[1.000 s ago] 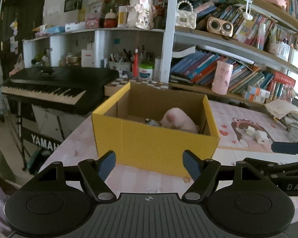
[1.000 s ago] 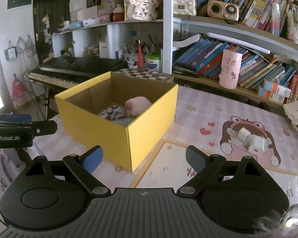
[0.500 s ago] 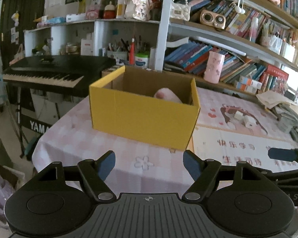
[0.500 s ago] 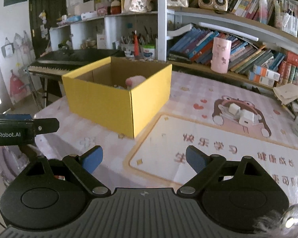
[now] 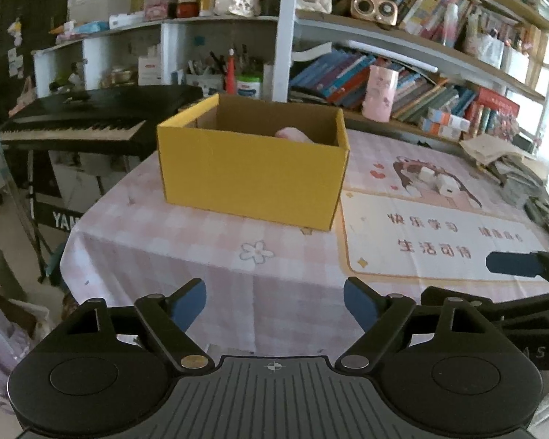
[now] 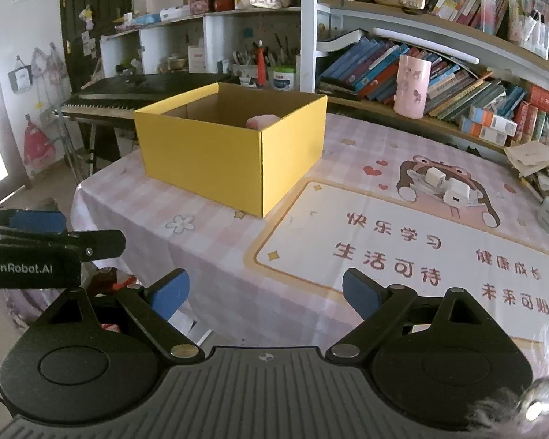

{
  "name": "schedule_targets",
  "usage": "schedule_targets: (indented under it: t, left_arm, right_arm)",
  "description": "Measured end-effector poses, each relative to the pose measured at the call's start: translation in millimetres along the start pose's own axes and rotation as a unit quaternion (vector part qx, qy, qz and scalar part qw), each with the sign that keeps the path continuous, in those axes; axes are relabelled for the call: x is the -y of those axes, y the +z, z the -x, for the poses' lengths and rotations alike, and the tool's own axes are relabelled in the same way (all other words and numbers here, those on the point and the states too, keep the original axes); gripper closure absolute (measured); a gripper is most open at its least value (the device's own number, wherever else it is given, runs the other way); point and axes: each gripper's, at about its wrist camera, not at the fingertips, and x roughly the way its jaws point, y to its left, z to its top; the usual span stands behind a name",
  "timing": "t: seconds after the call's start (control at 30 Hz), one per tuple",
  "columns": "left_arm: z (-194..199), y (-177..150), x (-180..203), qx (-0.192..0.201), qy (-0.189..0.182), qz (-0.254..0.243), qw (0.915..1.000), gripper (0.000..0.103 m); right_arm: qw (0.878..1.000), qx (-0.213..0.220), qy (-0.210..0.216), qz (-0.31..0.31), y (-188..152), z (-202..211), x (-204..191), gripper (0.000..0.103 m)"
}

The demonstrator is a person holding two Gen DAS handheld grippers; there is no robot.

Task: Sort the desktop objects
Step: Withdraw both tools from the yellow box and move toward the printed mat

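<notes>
Yellow box (image 5: 252, 168) sits open on the desk (image 5: 186, 241), a pink object (image 6: 261, 121) inside it. 2 white chargers (image 6: 446, 184) lie right of the box. Left hand-held gripper (image 5: 274, 303) and right hand-held gripper (image 6: 265, 292) hang before the box, fingers apart, empty.

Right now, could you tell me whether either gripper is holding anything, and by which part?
Nothing is held. The left gripper and the right gripper are both open and empty, short of the yellow box.
</notes>
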Motion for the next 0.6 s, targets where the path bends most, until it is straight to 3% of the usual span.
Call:
schedule_targets:
  t: [0.6]
  left_arm:
    - [-8.0, -9.3, 7.2, -0.026, -0.033, -0.009, 0.9991, 0.018]
  right_arm:
    - [0.999, -0.021, -0.028, -0.011, -10.5, 5.3, 1.6, 0.012]
